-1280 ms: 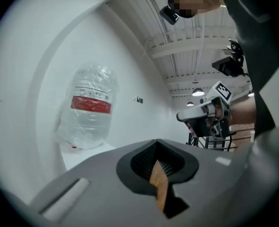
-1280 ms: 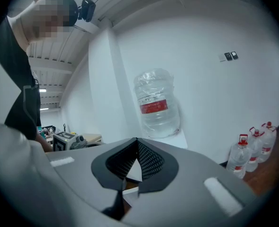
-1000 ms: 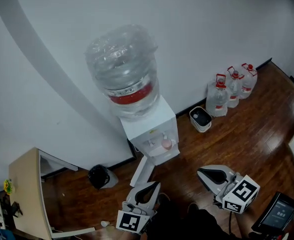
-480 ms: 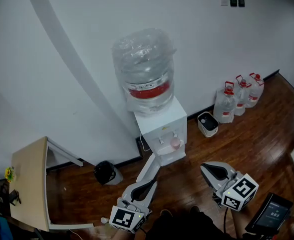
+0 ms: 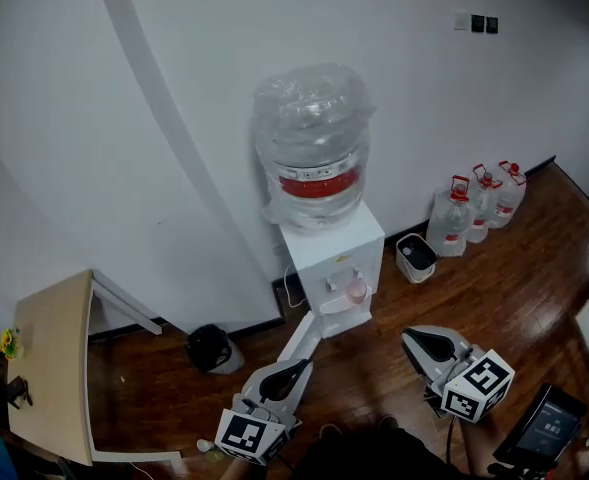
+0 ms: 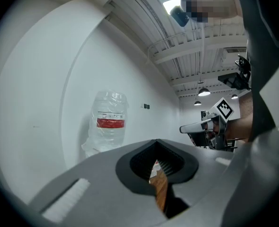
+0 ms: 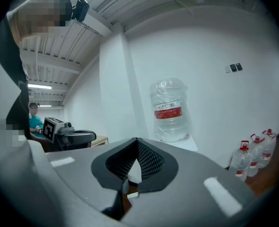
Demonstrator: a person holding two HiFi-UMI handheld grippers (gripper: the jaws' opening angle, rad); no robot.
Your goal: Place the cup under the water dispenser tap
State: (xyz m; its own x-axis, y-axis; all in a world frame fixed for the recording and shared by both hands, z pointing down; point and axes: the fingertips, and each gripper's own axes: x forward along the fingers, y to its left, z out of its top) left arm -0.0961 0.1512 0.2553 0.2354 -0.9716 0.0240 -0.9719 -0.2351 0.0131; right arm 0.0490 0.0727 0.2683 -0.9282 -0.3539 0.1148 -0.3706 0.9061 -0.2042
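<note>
At the left of the head view, the left gripper (image 5: 298,368) was held low over the wooden floor (image 5: 534,298). Its jaws were pressed together with nothing between them, and it pointed up-picture and slightly rightward. Ahead of it stood the water dispenser (image 5: 332,253) with its big bottle (image 5: 312,143) on top. The pink cup (image 5: 355,290) sat upright in the recess at the dispenser's front, right below where the taps come out, though the taps themselves were too small to make out. The cup therefore lay forward of both tools and between them sideways: up and to the right of the left gripper, up and to the left of the right gripper (image 5: 412,342). Both were well apart from it, the right one seemingly a little nearer. The right gripper's jaws were likewise closed on nothing. Neither gripper view showed the cup, since the jaws covered that part. Judging by how it stood, the cup looked already placed, leaving no carry for either hand
</note>
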